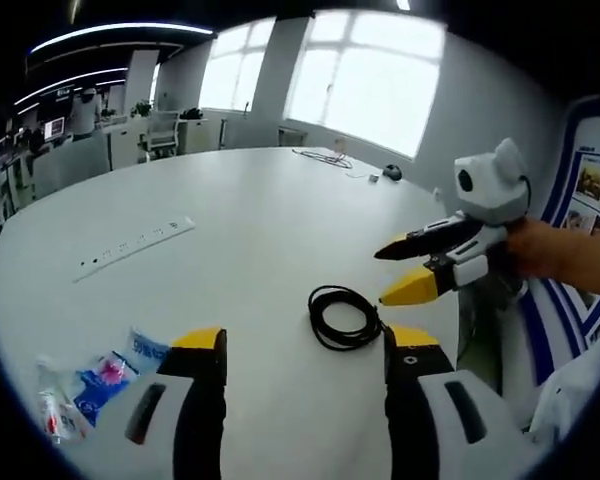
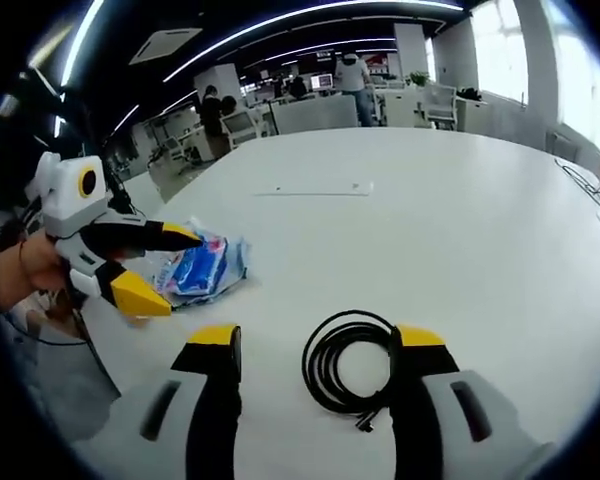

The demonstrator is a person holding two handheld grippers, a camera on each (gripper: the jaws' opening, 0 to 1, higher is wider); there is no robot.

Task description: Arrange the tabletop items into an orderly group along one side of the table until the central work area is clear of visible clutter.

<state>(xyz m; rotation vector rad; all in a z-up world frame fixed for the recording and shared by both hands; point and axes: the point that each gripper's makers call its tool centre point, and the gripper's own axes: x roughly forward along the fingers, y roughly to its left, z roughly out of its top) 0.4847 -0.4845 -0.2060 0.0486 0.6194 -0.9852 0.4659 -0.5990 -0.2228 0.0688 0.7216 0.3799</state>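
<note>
In the left gripper view, a clear packet with red contents [image 1: 52, 412] and a blue-and-white plastic bag [image 1: 115, 372] are seen at the near left of the round white table [image 1: 250, 230], just left of the left gripper [image 1: 305, 352], whose two yellow-tipped jaws stand wide apart with nothing held between them. A white power strip [image 1: 135, 246] lies farther off on the left. The coiled black cable [image 1: 345, 318] rests on the table a little beyond the jaw tips, nearer the right jaw and touching neither. To the right, the right gripper [image 1: 400, 270] is held by a hand [image 1: 550, 250] above the table edge, its jaws parted and empty, their tips pointing left, just beyond the coil. A thin cord [image 1: 325, 157] and a small dark object [image 1: 392, 172] lie far across the table near the windows. In the right gripper view, the left gripper [image 2: 170, 270] enters from the left, open and empty, with the blue-and-white plastic bag [image 2: 200, 270] just behind its tips. The right gripper [image 2: 318, 345] is open wide, and the coiled black cable [image 2: 348, 370] lies flat between its jaws, close against the right jaw, not gripped. The power strip [image 2: 315, 189] lies far ahead on the table [image 2: 430, 200].
</note>
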